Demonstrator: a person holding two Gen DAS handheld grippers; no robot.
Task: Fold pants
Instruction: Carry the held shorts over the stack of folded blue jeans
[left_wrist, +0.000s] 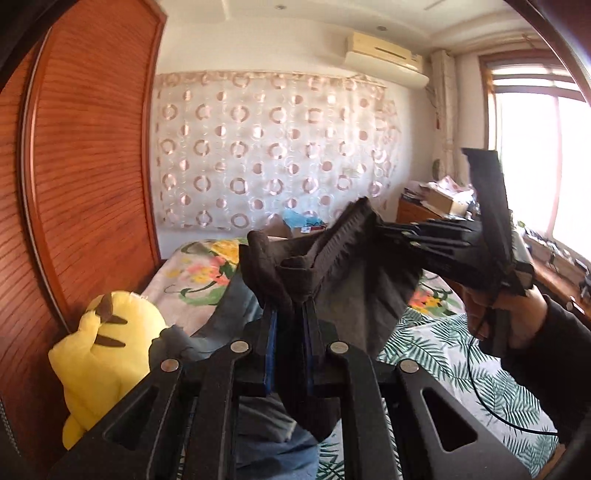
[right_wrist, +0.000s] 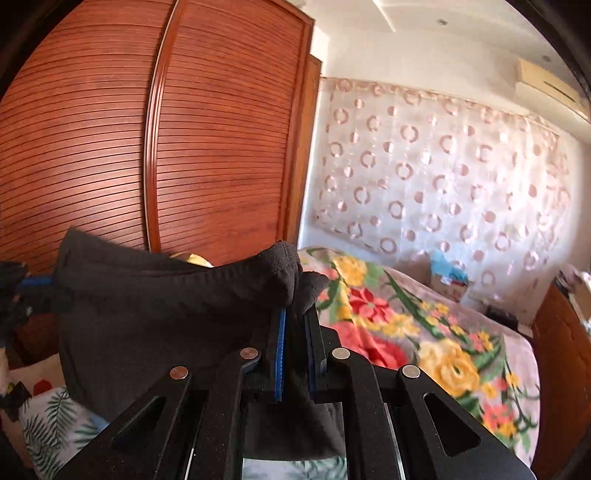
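The left gripper (left_wrist: 290, 306) had its two fingers closed narrowly on a bunched fold of the dark pants (left_wrist: 332, 258). The cloth rose above the fingertips in a lump and also hung down between the fingers toward the camera. From this pinch the pants stretched to the right, where the right gripper (left_wrist: 391, 230) reached in from the side and met the ribbed edge of the cloth. A bare hand (left_wrist: 506, 314) held that gripper by its handle.

In the right wrist view, the right gripper (right_wrist: 295, 314) also had its fingers pressed close on the pants (right_wrist: 147, 295), with a small knot of fabric sticking up over the tips. The rest of the cloth spread out to the left of the fingers, held up in the air above the bed (right_wrist: 424, 332).

The bed carried a floral blanket. A yellow plush toy (left_wrist: 107, 354) sat at the left side of the bed, against the wooden wardrobe (left_wrist: 88, 166). Behind the bed hung a curtain (left_wrist: 277, 147) with ring patterns, and an air conditioner (left_wrist: 384, 55) was mounted above the curtain.
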